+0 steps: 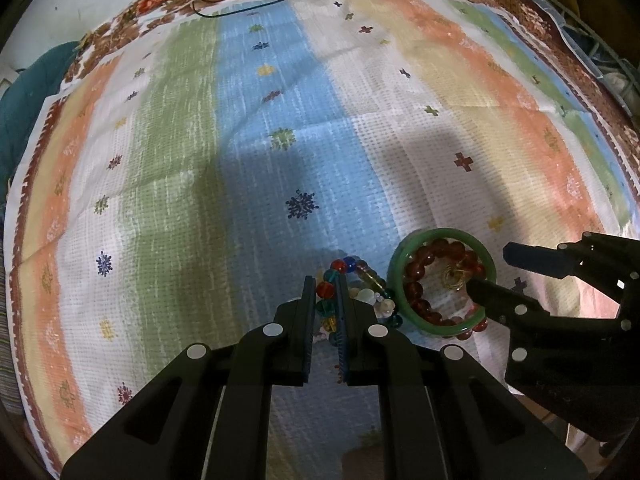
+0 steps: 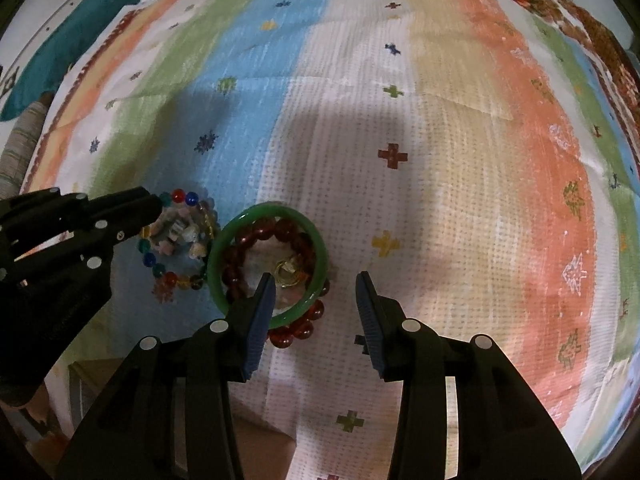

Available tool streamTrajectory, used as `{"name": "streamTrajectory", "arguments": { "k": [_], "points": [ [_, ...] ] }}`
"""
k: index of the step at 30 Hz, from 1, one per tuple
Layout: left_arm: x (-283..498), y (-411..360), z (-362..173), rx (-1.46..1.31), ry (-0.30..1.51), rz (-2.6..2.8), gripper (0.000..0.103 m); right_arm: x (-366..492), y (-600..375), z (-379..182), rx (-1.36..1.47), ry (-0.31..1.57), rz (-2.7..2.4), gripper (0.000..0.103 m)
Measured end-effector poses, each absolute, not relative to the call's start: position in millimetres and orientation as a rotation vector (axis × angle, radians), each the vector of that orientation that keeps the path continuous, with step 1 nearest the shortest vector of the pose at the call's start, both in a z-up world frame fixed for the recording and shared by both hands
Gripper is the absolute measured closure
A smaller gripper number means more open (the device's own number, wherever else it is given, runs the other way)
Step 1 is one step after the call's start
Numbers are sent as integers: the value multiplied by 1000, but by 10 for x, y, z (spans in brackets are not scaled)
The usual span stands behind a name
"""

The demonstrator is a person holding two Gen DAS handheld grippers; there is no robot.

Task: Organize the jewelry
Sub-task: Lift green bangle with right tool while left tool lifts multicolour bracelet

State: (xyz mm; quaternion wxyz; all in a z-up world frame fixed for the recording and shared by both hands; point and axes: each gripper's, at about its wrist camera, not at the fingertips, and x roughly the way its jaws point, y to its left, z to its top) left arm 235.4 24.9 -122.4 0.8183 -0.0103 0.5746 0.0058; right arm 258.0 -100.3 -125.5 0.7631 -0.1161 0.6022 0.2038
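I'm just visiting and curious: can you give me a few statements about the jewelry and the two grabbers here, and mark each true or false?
1. The green bangle rings a small gold piece. True.
2. The right gripper is clamped shut. False: its jaws stand apart, nothing pressed between them.
3. The multicolored bead bracelet lies beside the bangle. True.
4. The dark red bead bracelet hangs in the air. False: it lies on the striped cloth.

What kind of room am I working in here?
Probably a home, likely a table or bed: a striped patterned cloth covers the surface, a teal cushion lies at its edge, and a green bangle and bead bracelets lie on it.
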Motion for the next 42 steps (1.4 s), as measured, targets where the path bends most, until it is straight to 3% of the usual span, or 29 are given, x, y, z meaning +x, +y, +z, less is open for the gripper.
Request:
{"name": "streamTrajectory", "arguments": {
  "k": [1,2,5,11,42],
  "points": [
    [2354,252,-1233,-20,1227,13,94,2576,-997,-1271,-253,1315,447,63],
    [2356,256,-1239,-19,1228,15,94,2573,-990,-1284,-253,1318,447,72],
    [2357,270,-1251,-20,1230,20,94,2574,-984,-1325,-255,1328,438,86],
    [2355,278,-1233,-27,1224,19,94,2575,-1012,-1305,-263,1318,433,94],
    [2086,185,-596,-63,1093,-41,94,2459,-1161,-875,-225,1209,439,95]
  ]
}}
